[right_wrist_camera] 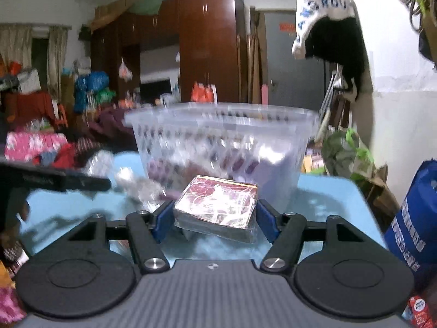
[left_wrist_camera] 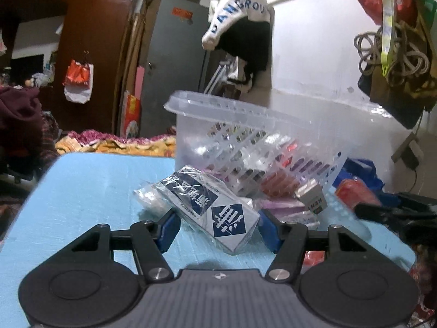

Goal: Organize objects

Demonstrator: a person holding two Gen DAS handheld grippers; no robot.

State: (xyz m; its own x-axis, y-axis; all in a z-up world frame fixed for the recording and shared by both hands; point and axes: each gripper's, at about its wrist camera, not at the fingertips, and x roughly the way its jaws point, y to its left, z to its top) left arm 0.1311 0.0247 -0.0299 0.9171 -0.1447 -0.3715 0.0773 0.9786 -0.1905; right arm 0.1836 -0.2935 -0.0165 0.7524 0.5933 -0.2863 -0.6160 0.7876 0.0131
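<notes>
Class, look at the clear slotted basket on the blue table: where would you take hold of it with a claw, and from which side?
Grip the clear basket by its thick top rim, coming down from above on the near side. The rim juts out as a firm lip, while the slotted walls below taper and look slippery. Both claws are busy: the left claw holds a blue-and-white pack, the right claw a red wrapped pack.

The right tongs (right_wrist_camera: pixel 215 217) clamp a plastic-wrapped red-topped card pack (right_wrist_camera: pixel 218 207) above the light blue worktop (right_wrist_camera: pixel 327 199); a clear slotted plastic basket (right_wrist_camera: pixel 218 136) stands at twelve o'clock.
</notes>
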